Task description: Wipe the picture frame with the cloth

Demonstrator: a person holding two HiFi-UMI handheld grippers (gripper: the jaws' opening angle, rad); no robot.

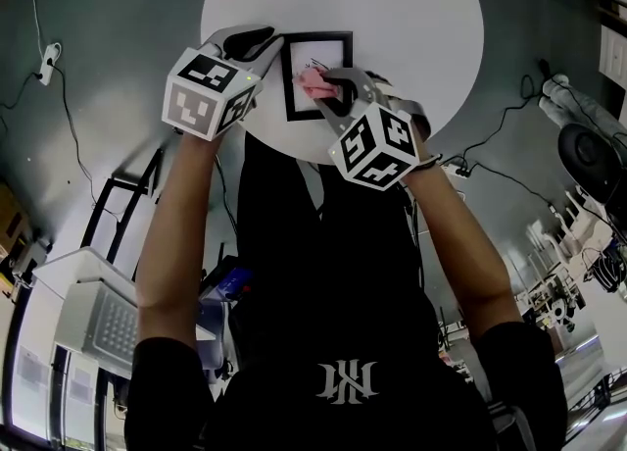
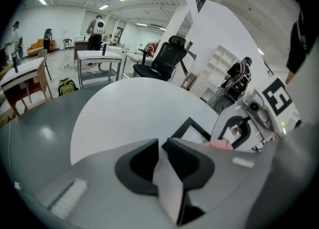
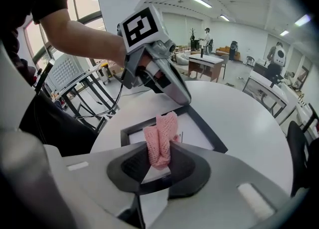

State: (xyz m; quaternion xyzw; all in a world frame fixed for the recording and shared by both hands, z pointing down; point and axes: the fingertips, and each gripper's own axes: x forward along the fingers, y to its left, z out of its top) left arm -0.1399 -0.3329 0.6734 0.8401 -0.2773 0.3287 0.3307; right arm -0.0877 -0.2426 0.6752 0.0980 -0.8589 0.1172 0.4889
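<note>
A rectangular black picture frame (image 1: 309,116) lies flat on the round white table (image 1: 411,18), near the edge closest to the person. The right gripper (image 3: 159,149) pinches a crumpled pink knitted cloth (image 3: 160,136) in its jaws over the frame's white centre. The left gripper (image 2: 160,143), jaws closed together, rests its tip at the frame's left edge
</note>
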